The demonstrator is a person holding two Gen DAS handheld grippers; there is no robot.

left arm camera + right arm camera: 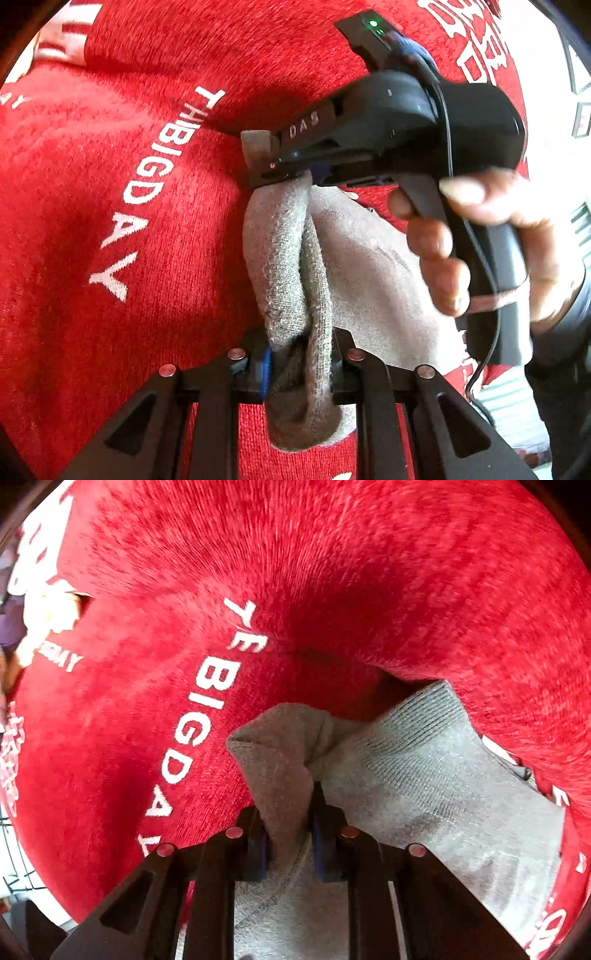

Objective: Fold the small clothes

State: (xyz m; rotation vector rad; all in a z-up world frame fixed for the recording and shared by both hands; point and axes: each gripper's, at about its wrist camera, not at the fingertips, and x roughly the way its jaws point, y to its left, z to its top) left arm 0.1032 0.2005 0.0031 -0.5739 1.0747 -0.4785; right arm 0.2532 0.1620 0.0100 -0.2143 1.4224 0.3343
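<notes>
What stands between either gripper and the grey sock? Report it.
Nothing visible. The left gripper and the right gripper are both already shut on the grey sock, held over the red cloth.

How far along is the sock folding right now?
Done: nothing folded is visible. In hand: the left gripper and right gripper both pinch the bunched grey sock above the red cloth. Left: fold it and set it down.

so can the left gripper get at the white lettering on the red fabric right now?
Probably not: the left gripper is shut on the grey sock, so its fingers are occupied. The lettering lies uncovered beside it.
</notes>
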